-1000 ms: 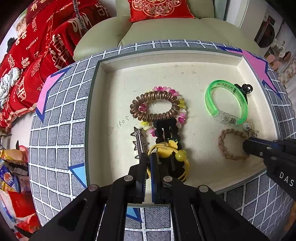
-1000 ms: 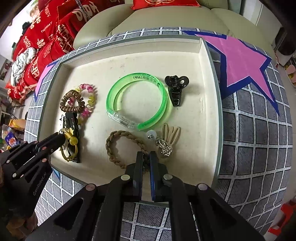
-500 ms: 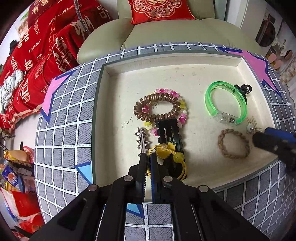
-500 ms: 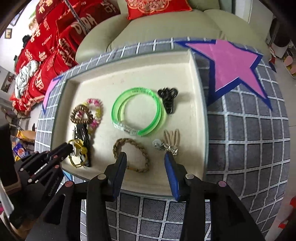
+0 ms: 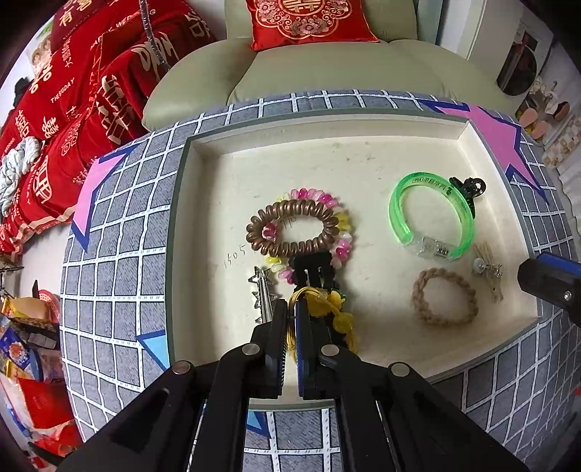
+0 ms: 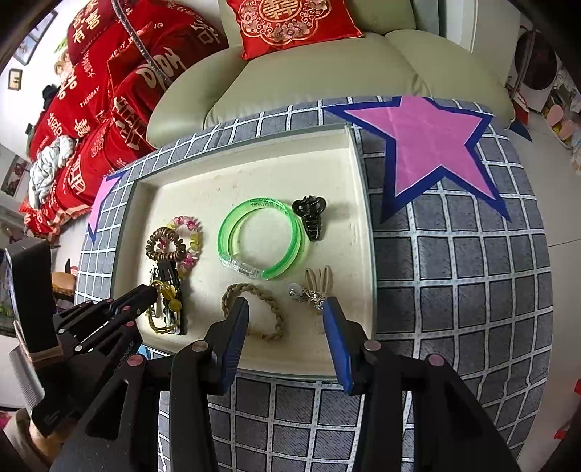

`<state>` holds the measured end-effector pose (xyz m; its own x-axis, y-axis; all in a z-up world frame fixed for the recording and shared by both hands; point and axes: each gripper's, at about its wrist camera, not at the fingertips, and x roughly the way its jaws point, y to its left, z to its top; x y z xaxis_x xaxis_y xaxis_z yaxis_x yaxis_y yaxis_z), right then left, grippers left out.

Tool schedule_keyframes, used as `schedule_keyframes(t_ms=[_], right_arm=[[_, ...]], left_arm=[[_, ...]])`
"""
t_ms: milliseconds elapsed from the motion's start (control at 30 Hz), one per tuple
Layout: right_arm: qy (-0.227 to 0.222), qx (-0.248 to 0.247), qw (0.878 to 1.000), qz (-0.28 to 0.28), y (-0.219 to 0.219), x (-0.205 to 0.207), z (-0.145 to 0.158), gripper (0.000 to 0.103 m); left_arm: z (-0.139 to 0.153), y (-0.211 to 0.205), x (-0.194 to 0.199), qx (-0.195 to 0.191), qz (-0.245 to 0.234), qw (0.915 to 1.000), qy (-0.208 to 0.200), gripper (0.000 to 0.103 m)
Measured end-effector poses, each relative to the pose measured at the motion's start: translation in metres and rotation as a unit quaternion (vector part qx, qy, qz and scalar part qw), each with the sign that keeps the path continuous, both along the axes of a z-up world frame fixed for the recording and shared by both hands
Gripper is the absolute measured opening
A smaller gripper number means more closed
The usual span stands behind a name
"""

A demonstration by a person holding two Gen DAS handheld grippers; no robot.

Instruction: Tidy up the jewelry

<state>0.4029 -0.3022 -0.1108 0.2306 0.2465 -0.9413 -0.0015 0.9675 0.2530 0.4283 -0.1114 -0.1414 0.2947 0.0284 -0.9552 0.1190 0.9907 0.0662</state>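
Observation:
A cream tray (image 5: 363, 159) (image 6: 254, 174) holds the jewelry. My left gripper (image 5: 287, 308) (image 6: 154, 289) is shut on the yellow hair tie (image 5: 326, 308) (image 6: 167, 301), which lies over a black clip (image 5: 312, 268). A brown coil tie (image 5: 287, 228) and a pink-yellow bead bracelet (image 5: 343, 236) lie beyond. My right gripper (image 6: 285, 319) is open and empty, above the tray's near edge, between the braided tan tie (image 6: 254, 308) (image 5: 443, 297) and an earring (image 6: 308, 294). A green bangle (image 6: 261, 239) (image 5: 432, 218) and a black claw clip (image 6: 310, 218) lie further back.
The tray sits on a grey grid cloth with pink stars (image 6: 428, 145). A silver star pin (image 5: 263, 290) lies left of my left gripper. A beige sofa (image 6: 308, 72) with red cushions (image 6: 287, 25) is behind. Clutter lies on the floor at left (image 5: 25, 345).
My right gripper has opened wide and pulled back and up from the braided tie. My left gripper stays shut on the yellow hair tie, moved slightly.

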Motion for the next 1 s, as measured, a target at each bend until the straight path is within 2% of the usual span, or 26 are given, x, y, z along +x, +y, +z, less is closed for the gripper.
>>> schedule_keyframes(t_ms=[100, 133, 167, 200, 233, 300, 733, 1000], right_arm=[[0.000, 0.001, 1.000, -0.003, -0.002, -0.002, 0.001, 0.046], [-0.001, 0.002, 1.000, -0.004, -0.003, -0.002, 0.001, 0.046], [-0.001, 0.003, 1.000, -0.006, -0.004, -0.003, 0.002, 0.046], [-0.001, 0.004, 1.000, -0.007, -0.005, -0.003, 0.002, 0.046], [-0.001, 0.005, 1.000, -0.008, -0.006, -0.004, 0.003, 0.046], [-0.002, 0.006, 1.000, -0.008, -0.006, -0.004, 0.004, 0.046], [0.006, 0.008, 1.000, -0.005, -0.003, -0.007, 0.004, 0.046], [0.026, 0.011, 1.000, 0.008, 0.003, -0.012, 0.000, 0.048]], left_arm=[[0.000, 0.001, 0.001, 0.000, 0.005, 1.0000, 0.002, 0.012], [0.000, 0.002, 0.002, 0.003, 0.008, 1.0000, 0.003, 0.018], [0.001, 0.003, 0.002, 0.003, 0.012, 0.9999, 0.003, 0.035], [0.001, 0.005, 0.002, 0.004, 0.018, 0.9998, 0.001, 0.091], [0.005, 0.007, 0.002, 0.008, 0.026, 0.9996, -0.009, 0.103], [0.013, 0.007, 0.000, 0.007, 0.026, 0.9992, -0.028, 0.103], [0.020, 0.006, -0.003, 0.021, 0.024, 0.9991, -0.027, 0.103], [0.028, 0.009, -0.019, 0.015, 0.026, 0.9993, -0.024, 0.103]])
